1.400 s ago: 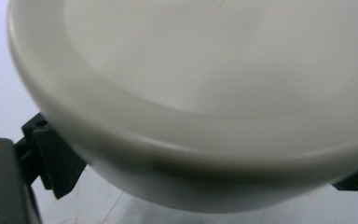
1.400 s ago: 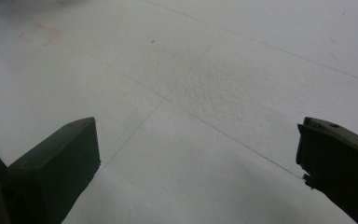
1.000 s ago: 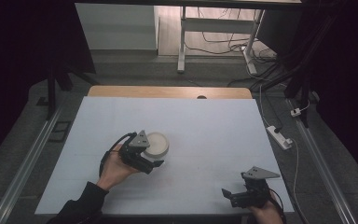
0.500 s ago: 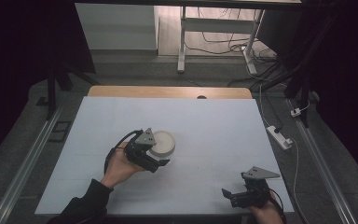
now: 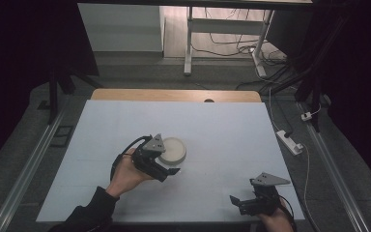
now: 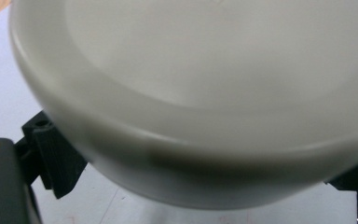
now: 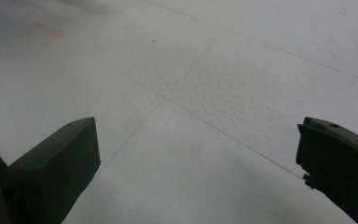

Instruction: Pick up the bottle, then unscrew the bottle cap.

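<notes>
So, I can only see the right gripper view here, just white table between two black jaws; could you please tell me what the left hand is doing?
Observer: The left tongs sit mid-table at a round white bowl.
Operator: Are they actually holding it?
Observer: In the left gripper view the bowl sits between the jaws, one at each side; whether they press on it, I cannot tell.
Operator: And where are my right tongs on the table?
Observer: The right tongs are near the front right corner of the table, jaws apart, with nothing between them.
</notes>
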The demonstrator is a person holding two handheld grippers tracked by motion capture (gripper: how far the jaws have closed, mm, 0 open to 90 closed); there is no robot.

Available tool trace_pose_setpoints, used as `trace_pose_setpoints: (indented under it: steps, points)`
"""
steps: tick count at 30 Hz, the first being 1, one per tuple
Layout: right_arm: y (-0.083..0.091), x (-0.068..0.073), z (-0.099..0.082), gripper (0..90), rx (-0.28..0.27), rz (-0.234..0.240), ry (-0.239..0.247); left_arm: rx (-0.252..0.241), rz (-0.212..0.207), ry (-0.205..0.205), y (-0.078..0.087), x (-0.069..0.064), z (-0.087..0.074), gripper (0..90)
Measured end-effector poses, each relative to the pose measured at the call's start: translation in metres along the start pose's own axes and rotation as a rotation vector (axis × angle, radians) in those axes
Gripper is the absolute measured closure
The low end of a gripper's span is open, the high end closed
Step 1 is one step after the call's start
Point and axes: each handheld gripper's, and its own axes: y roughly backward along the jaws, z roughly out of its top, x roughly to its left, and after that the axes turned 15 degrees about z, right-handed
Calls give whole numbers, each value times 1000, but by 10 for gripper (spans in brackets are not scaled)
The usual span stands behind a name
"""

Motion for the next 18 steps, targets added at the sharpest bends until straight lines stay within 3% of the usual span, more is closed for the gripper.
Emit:
trace_pose_setpoints:
  steps: [18]
  points:
    - [3, 1, 0, 0, -30, -5, 5, 14, -17, -5, -5, -5, -1, 73]
